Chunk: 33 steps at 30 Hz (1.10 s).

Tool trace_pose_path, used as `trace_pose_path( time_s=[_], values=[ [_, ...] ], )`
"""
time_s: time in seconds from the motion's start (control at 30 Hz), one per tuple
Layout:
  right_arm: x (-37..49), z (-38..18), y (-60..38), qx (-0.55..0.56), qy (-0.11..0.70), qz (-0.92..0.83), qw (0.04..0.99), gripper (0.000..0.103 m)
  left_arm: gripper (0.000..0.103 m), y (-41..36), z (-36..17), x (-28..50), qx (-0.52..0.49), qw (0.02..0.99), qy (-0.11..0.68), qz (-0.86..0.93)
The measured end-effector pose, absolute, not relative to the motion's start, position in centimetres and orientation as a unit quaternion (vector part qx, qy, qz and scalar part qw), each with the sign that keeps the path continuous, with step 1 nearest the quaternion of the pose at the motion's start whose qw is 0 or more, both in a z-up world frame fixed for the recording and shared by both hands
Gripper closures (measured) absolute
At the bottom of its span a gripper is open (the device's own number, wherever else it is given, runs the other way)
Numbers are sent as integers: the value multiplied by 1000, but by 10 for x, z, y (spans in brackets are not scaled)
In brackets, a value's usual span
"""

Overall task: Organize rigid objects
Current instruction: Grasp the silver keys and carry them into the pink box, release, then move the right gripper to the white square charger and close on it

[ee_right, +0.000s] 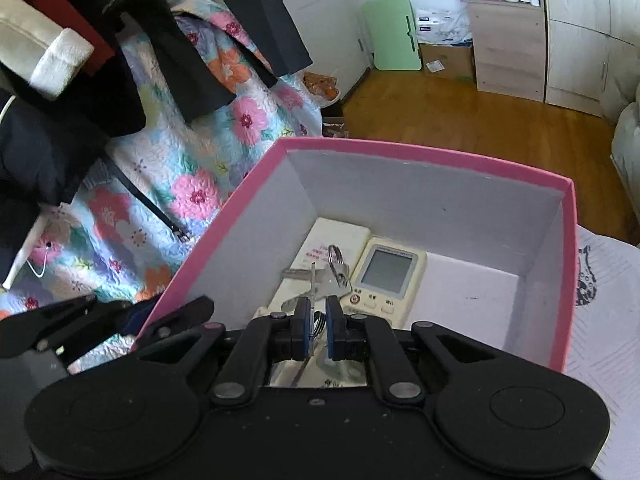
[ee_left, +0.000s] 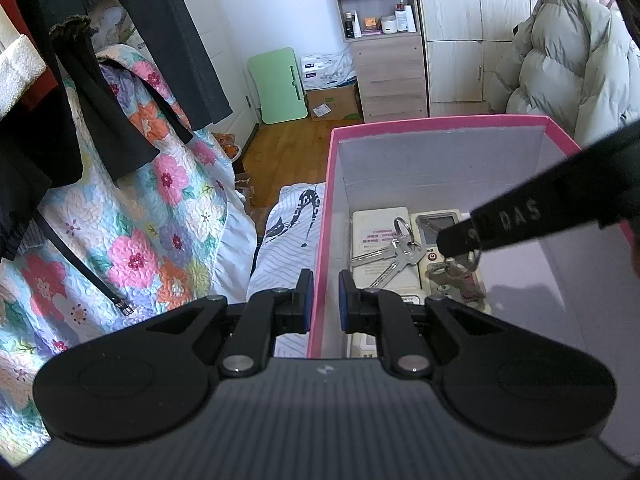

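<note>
Right wrist view: right gripper (ee_right: 318, 322) is lowered into the pink box (ee_right: 400, 150), pointed down and fwd over the box's near-left part. Jaws are set only narrowly apart; a coiled key ring (ee_right: 317, 325) is seen betw. the pads, but whether the pads press on it cannot be told from either view. In the left wrist view the tagged key bunch (ee_left: 454, 276) on that ring is found directly under the right claw's tip and appears to rest on the lower end of the screen remote (ee_right: 386, 276), so it is judged as good as delivered. A first set of keys (ee_left: 394, 256) is laid across the white remote (ee_left: 372, 228) and the screen remote, just beside the tagged bunch. Both remotes are laid side by side, long axes running from near wall to far wall, packed vs. the left wall; the right half of the floor is bare. Left gripper (ee_left: 325, 300) is nearly closed astride the box's left wall, one pad outside, one inside, wall pinched betw. them, so the box is steadied. Key relation: the bunch is right at the right claw, not offset, and the right hand is by far the nearer. Next move is judged a straight lift-out of that claw, w/ care that the ring is not snagged.
</note>
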State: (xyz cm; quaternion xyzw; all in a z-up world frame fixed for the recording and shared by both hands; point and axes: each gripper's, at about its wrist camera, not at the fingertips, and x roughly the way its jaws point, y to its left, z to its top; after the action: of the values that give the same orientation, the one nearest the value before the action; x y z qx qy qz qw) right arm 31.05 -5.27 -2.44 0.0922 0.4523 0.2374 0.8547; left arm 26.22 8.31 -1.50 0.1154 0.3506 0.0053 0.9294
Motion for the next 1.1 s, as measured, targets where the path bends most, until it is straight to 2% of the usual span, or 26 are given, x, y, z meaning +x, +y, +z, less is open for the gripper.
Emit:
trace_pose_path(
  time_s=[0.07, 0.1, 0.37, 0.63, 0.83, 0.97, 1.03, 1.1],
  values=[
    [308, -21, -57, 101, 436, 219, 867, 74, 92, 84, -15, 262, 118, 929, 351, 7],
    [304, -17, -60, 101, 425, 219, 873, 74, 92, 85, -15, 262, 119, 929, 351, 7],
    [259, 25, -109, 86, 383, 235, 889, 74, 92, 93, -15, 263, 82, 932, 353, -1],
    [203, 65, -170, 57, 336, 234, 911, 73, 92, 88, -18, 266, 95, 928, 361, 5],
    [176, 57, -220, 65, 321, 199, 924, 73, 92, 81, -18, 266, 119, 924, 363, 13],
    [175, 39, -238, 52, 322, 169, 930, 69, 92, 79, -18, 265, 128, 923, 362, 17],
    [182, 23, -242, 28, 324, 145, 935, 65, 92, 78, -18, 265, 131, 923, 361, 20],
    [192, 7, -242, -6, 320, 123, 939, 57, 92, 75, -18, 264, 139, 923, 359, 23]
  ],
)
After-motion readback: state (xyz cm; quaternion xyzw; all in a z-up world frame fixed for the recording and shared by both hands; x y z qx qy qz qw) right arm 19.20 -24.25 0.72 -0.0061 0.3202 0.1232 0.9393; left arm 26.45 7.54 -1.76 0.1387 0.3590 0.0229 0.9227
